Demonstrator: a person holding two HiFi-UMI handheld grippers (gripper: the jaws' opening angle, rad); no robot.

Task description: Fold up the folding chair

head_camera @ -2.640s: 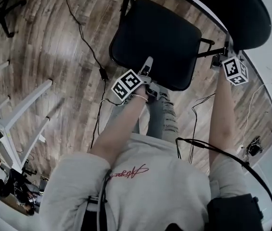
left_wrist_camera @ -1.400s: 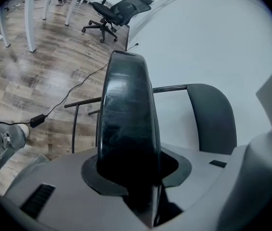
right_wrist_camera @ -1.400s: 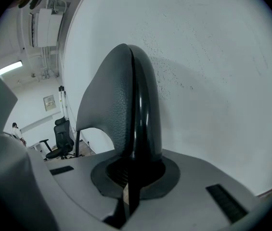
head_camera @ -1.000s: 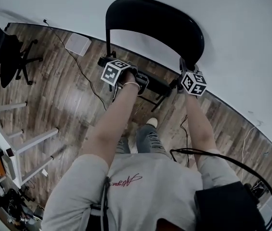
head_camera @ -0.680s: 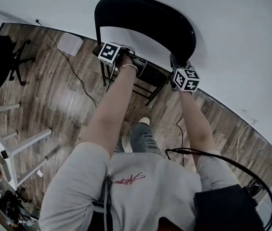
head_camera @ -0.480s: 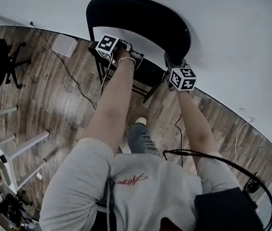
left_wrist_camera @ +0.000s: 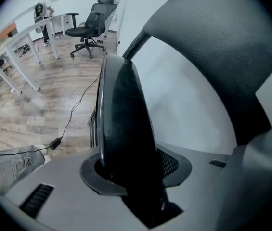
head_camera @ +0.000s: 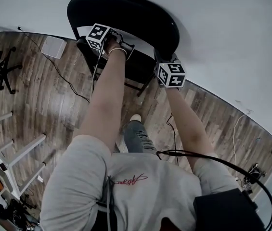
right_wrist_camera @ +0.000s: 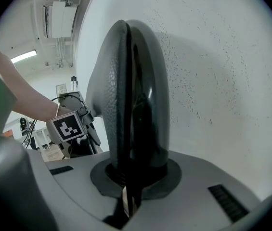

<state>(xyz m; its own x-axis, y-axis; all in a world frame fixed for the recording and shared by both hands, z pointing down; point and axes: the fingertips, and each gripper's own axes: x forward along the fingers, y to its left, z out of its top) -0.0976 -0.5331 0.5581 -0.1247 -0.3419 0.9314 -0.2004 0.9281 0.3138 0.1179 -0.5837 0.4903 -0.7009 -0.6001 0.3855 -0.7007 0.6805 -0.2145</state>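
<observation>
Left gripper (left_wrist_camera: 123, 76): jaws closed together, nothing seen between them. Right gripper (right_wrist_camera: 131, 37): the same. Each sits at one side of the folding chair (head_camera: 126, 13), which stands by the wall (head_camera: 232, 32), its seat apparently swung up to the backrest. Risk: unclamped, the chair may slip or reopen.

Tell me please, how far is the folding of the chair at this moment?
Done: the seat stands on edge, close to the backrest, so the folding chair looks almost flat. In hand: the left gripper is shut on the seat, the right gripper on the chair's right side. Left: probably closing any last gap and setting the chair down.
</observation>
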